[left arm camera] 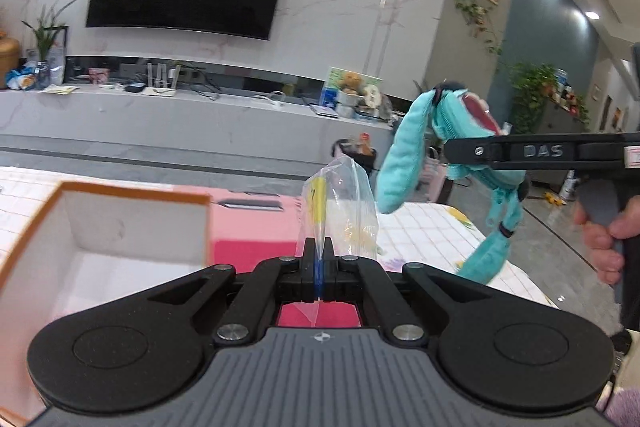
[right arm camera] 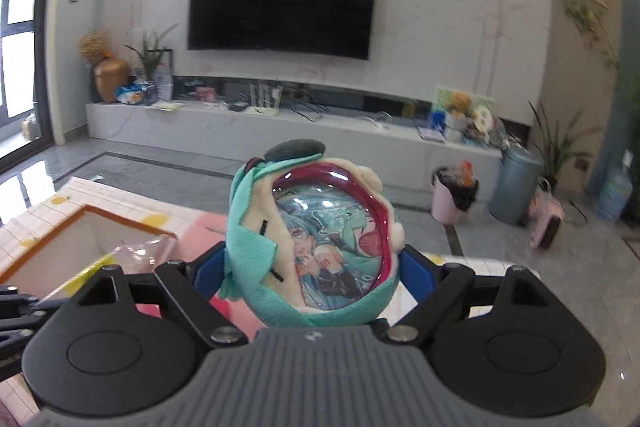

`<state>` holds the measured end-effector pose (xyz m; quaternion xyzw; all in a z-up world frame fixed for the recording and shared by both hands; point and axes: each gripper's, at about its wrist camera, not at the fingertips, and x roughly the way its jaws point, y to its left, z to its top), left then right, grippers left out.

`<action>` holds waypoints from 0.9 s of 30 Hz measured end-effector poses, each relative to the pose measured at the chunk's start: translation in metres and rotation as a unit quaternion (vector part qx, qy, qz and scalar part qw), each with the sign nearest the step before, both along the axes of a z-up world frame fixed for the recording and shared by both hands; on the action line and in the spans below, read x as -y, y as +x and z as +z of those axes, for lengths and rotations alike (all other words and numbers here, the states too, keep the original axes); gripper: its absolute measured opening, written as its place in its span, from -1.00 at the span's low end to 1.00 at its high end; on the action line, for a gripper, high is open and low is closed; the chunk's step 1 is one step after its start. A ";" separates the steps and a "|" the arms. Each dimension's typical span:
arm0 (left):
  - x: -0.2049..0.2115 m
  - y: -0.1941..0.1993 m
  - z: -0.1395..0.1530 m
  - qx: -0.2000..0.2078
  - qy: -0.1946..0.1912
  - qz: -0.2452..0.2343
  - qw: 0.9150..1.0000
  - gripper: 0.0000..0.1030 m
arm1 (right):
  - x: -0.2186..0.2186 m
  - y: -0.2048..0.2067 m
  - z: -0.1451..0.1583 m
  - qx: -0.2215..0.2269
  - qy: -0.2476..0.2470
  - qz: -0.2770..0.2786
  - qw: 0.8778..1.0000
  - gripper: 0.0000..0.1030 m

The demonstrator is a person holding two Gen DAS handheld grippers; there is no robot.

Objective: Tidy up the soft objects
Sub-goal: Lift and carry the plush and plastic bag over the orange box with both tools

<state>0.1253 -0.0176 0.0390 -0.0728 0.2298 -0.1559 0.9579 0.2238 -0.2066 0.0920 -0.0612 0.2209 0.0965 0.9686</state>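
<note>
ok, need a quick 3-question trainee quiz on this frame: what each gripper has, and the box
1. Multiple choice: What does the left gripper hold? A) a towel B) a clear plastic bag C) nothing
2. True or false: The right gripper is clamped on the teal plush pouch from both sides.
3. Fill in: The open box with the orange rim lies to the ____ of the clear plastic bag in the left wrist view.

Key: 1 B. 2 true; its blue pads sit against the pouch's two sides, jaws wide. 3 left.
</note>
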 end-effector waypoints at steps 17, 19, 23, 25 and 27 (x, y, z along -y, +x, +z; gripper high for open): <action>-0.103 0.038 0.037 -0.014 0.033 0.160 0.986 -1.00 | -0.151 0.029 0.064 0.052 0.038 0.147 0.987 0.68; -0.120 0.040 0.030 -0.030 0.024 0.181 0.983 -1.00 | -0.171 0.029 0.058 0.046 0.041 0.170 0.984 0.68; -0.145 0.046 0.011 -0.060 0.015 0.202 0.977 -1.00 | -0.204 0.038 0.028 0.014 0.033 0.195 0.980 0.68; -0.153 0.051 0.003 -0.071 0.017 0.204 0.976 -1.00 | -0.218 0.045 0.005 -0.006 0.021 0.200 0.980 0.68; -0.164 0.055 -0.005 -0.082 0.002 0.198 0.977 -1.00 | -0.229 0.054 -0.019 -0.033 0.001 0.201 0.979 0.68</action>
